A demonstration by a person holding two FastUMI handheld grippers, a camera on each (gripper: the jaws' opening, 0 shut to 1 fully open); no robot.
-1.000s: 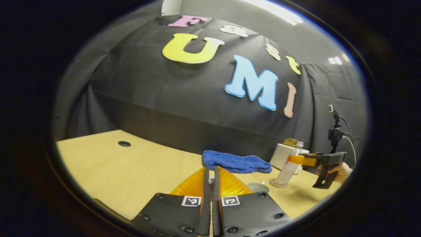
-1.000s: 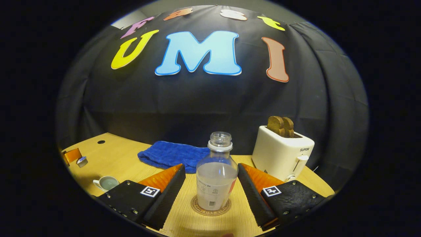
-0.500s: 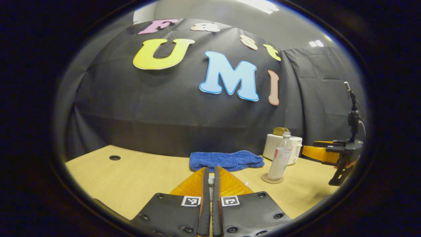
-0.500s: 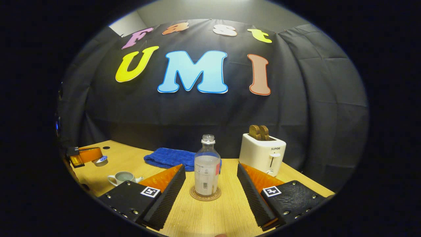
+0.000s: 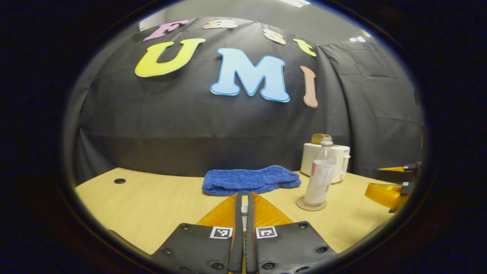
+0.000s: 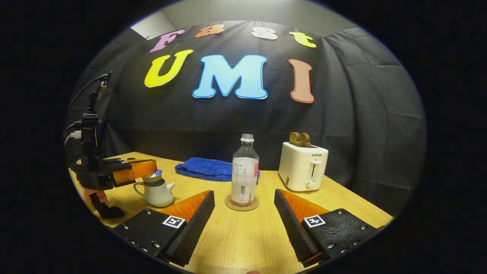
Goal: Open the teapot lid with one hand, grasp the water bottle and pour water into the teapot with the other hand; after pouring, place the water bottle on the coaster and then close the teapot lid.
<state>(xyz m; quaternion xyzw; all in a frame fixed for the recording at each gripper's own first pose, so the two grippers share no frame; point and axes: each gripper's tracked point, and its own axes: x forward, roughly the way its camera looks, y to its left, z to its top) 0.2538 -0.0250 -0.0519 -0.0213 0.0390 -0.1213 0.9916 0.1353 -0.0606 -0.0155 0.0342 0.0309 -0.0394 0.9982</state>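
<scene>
On the table [image 6: 236, 243] the water bottle [image 6: 245, 171] stands upright on the coaster [image 6: 242, 203], near the middle, with the folded towel [image 6: 207, 169] just behind it to the left and the toaster [image 6: 303, 166] behind it to the right, two slices standing in its slots. Further left stands the teapot [image 6: 156, 190], its spout toward the bottle, and the left gripper [image 6: 150, 173] sits right at the lid [image 6: 155, 174] on top of it. The right gripper [image 6: 244, 213] hangs in front of the bottle, well short of it, its fingers spread to either side of the coaster.
</scene>
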